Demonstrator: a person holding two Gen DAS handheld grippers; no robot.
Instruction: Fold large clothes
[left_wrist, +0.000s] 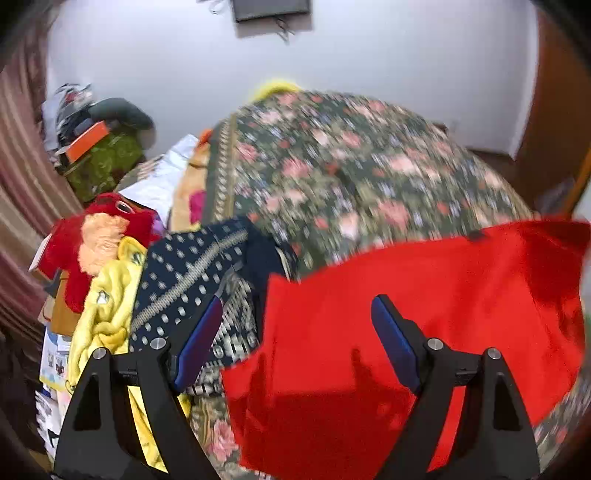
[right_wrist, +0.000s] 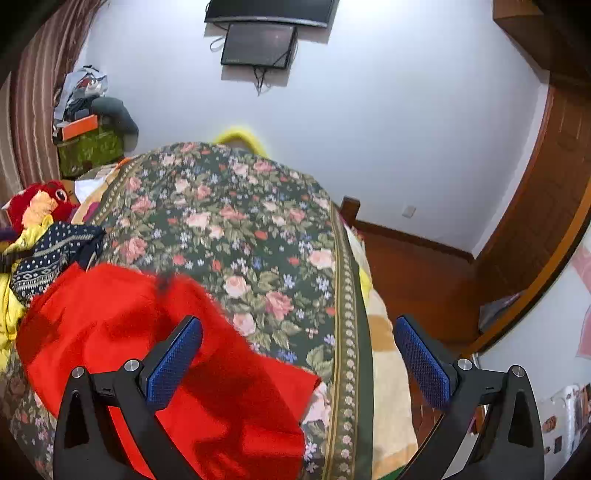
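With both your left gripper (left_wrist: 297, 328) and right gripper (right_wrist: 299, 349) wide open and empty, the red garment (left_wrist: 424, 332) could slump unfolded on the floral bedspread (right_wrist: 258, 229).

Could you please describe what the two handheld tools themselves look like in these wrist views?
Both look alike. The left tool has two black, angular fingers with triangular cut-outs near the base, round silver bolt heads at the joints, and flat blue pads on the inner faces. The right tool matches it; its blue pads show a fine diamond texture. No cables, markings, hands or sleeves are visible.
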